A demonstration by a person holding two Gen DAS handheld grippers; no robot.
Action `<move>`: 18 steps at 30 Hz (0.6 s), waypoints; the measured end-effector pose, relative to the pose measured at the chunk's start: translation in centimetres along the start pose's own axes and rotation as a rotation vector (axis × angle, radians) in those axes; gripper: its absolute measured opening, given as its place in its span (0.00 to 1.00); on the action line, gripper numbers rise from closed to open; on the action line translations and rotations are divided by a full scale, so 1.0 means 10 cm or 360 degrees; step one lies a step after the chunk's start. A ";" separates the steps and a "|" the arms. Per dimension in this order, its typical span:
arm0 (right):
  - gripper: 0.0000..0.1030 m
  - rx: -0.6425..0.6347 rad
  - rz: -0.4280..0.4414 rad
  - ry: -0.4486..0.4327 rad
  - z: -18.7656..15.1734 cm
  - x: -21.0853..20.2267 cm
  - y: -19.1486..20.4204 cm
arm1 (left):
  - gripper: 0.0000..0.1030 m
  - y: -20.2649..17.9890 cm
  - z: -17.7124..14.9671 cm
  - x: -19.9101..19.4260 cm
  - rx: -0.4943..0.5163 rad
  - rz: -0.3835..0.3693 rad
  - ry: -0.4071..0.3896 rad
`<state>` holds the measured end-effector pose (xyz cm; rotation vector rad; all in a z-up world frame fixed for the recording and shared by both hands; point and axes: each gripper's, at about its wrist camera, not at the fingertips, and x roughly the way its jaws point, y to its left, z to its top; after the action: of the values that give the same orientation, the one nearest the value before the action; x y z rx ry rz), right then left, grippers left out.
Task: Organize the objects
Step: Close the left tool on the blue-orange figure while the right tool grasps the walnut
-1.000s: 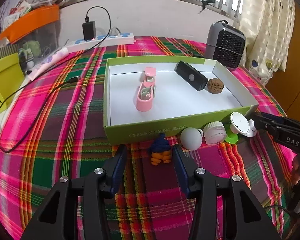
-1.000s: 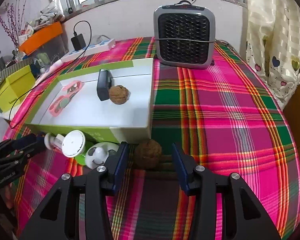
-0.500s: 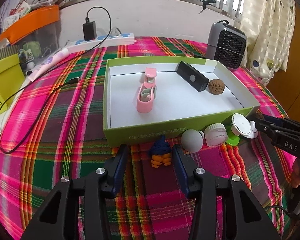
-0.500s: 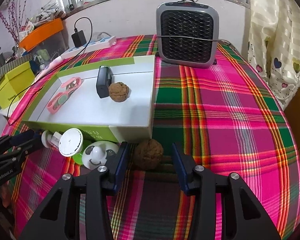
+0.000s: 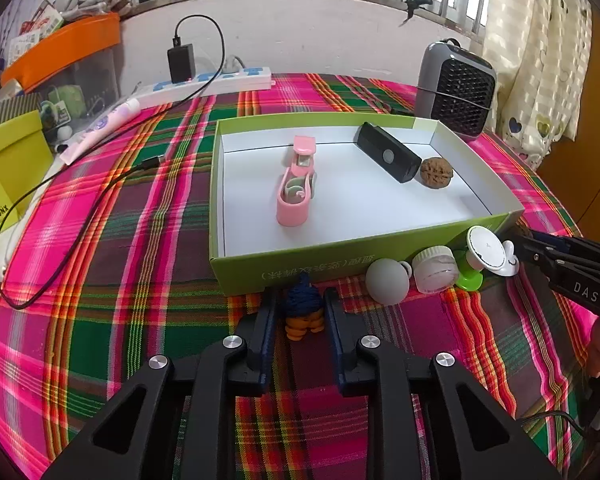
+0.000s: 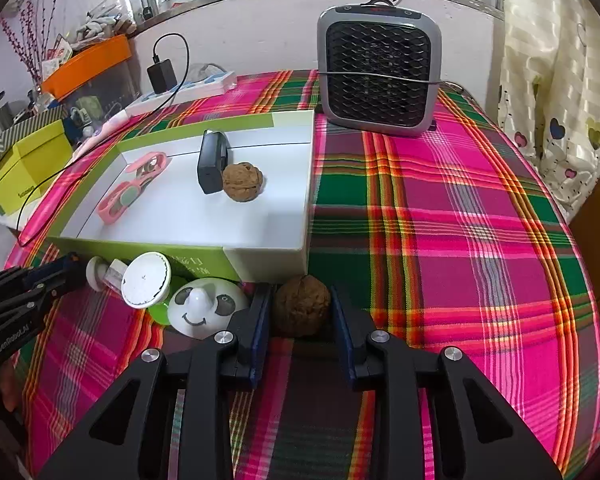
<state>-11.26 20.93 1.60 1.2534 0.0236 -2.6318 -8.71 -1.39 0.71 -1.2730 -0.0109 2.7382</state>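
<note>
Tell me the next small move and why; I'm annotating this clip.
Probably lift both: the left gripper has just closed on the small doll, the right gripper on the walnut, and both sit on the cloth outside the green box.

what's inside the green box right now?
Inside the green box: a pink case, a black rectangular device and a walnut touching its end. The floor strip behind the near wall is hidden.
</note>
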 end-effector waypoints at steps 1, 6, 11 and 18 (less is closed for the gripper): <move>0.30 -0.0002 0.0001 0.0000 0.00 0.00 0.00 | 0.19 0.00 0.00 0.00 0.0000 0.0000 0.0000; 0.30 0.0000 0.0001 -0.0003 0.00 0.00 0.01 | 0.17 0.00 0.00 0.00 0.0002 0.0002 0.0000; 0.30 -0.0006 0.0003 -0.0003 0.00 0.00 0.01 | 0.16 0.00 0.00 0.00 0.0001 -0.0002 0.0000; 0.30 -0.0008 0.0003 -0.0008 -0.01 -0.02 0.02 | 0.15 0.00 0.00 0.00 0.0000 -0.0003 0.0000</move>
<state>-11.08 20.78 1.71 1.2448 0.0279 -2.6312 -8.71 -1.40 0.72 -1.2726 -0.0120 2.7363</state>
